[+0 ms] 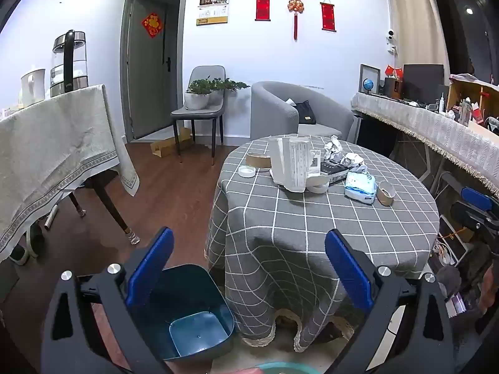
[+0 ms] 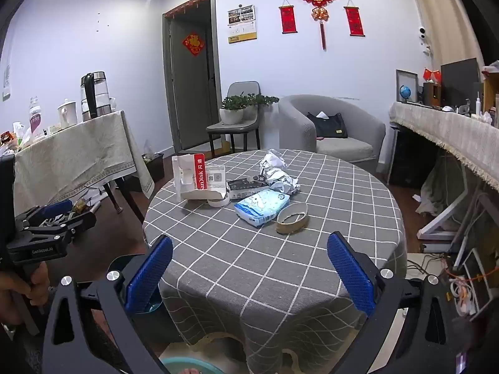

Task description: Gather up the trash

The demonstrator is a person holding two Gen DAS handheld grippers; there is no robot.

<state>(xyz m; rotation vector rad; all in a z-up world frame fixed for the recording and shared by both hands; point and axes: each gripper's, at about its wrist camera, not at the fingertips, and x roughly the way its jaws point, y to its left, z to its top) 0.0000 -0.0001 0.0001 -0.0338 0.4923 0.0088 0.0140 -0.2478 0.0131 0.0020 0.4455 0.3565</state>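
L hand-held gripper [image 1: 248,268]: jaws spread wide, nothing between the blue pads [image 1: 149,268]; held low in front of the tabletop [image 1: 312,218], above the bin [image 1: 187,308]. Also seen at the left edge of the R view [image 2: 56,215], but too side-on there to judge.
R hand-held gripper [image 2: 249,269]: jaws wide too, holding nothing; hovers over the near edge of the tabletop [image 2: 249,265], well short of the clutter.
Bin: dark blue, open top, on the floor just left of the tabletop's cloth – touching or not, can't tell. Inside looks bare; floor of it is lighter blue.
Trash – paper balls [image 2: 279,171]: two crumpled white wads at the far side of the tabletop, one behind the other, the nearer one just beside the tissue pack [image 2: 262,207]. In L view they sit at far right [image 1: 346,155].
Tissue pack: blue-white, lies flat, between the wads and the tape roll [image 2: 291,218].
Tape roll: brown, near-empty ring, tilted, closest item to the R hand-held gripper.
Box [image 2: 195,176]: white w/ red stripe, opened, stands upright at left of the pile; a white tape ring [image 2: 218,201] lies against its base.
Dark packet [image 2: 246,185]: flat, between box and wads.
Far left of tabletop (L view): a brown ring [image 1: 258,160] and a small white dish [image 1: 246,171] – apart from the rest.
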